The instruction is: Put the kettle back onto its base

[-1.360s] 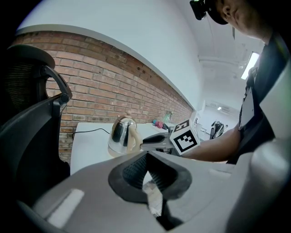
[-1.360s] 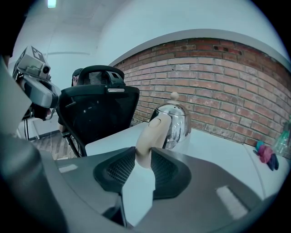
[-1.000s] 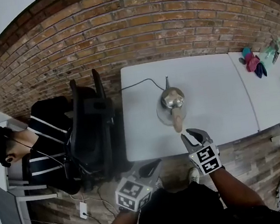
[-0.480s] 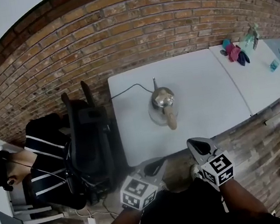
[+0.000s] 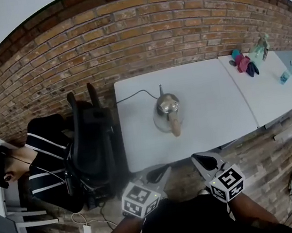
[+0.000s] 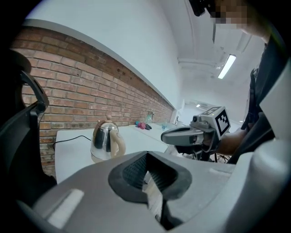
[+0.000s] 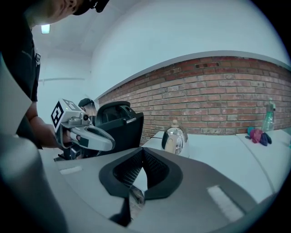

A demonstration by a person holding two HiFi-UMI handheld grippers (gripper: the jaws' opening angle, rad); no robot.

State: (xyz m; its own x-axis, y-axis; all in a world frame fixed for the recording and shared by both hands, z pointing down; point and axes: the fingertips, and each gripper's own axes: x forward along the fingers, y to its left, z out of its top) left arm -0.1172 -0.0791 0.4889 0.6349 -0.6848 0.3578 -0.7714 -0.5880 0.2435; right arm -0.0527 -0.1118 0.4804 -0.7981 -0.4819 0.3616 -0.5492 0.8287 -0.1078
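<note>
kettle on base, chair left of table

A white table carries a steel kettle on its round base near the middle, a black cord trailing toward the back left. The adjoining table holds coloured cloths and a spray bottle.

Glossy metal kettle, rough brick wall

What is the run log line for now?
shiny steel kettle: on round base, white table | left hand-held gripper: shut, empty | right hand-held gripper: shut, empty
</note>
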